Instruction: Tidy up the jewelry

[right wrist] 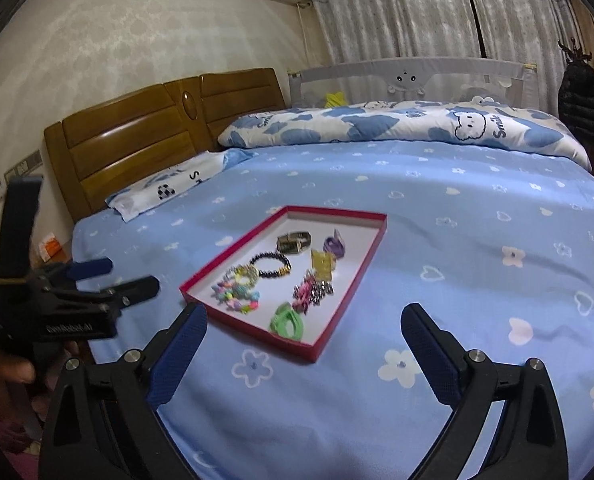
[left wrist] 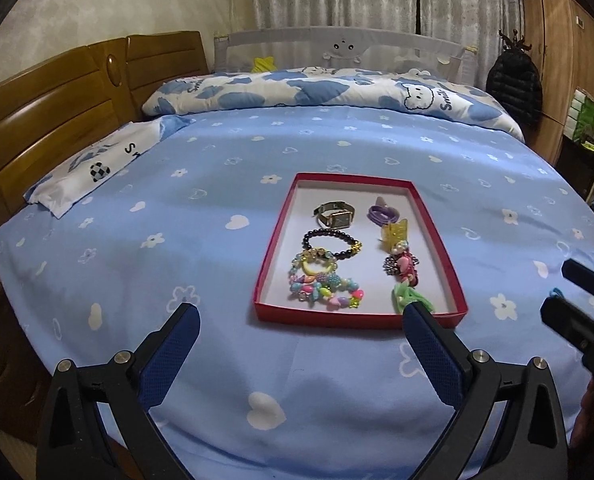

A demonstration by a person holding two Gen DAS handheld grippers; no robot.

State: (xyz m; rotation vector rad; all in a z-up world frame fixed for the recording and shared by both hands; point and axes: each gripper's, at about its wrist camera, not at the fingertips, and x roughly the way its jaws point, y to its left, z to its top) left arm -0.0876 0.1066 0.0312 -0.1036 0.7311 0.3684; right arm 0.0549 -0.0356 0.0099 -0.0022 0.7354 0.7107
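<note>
Left wrist view is showing the shallow red-rimmed cardboard tray (left wrist: 359,318) at centre, both grippers – left gripper (left wrist: 301,316), right gripper (right wrist: 303,318) – hanging wide open, empty; careless reaching risks snagging the multicoloured bead bracelets (left wrist: 325,290).

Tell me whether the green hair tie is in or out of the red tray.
In. The green hair tie lies inside the red tray, at its near edge.

Left gripper (left wrist: 301,314), right gripper (right wrist: 304,314): black angular frames, round silver screws, blue textured fingers (left wrist: 169,354); white lettering on left gripper's body.
</note>
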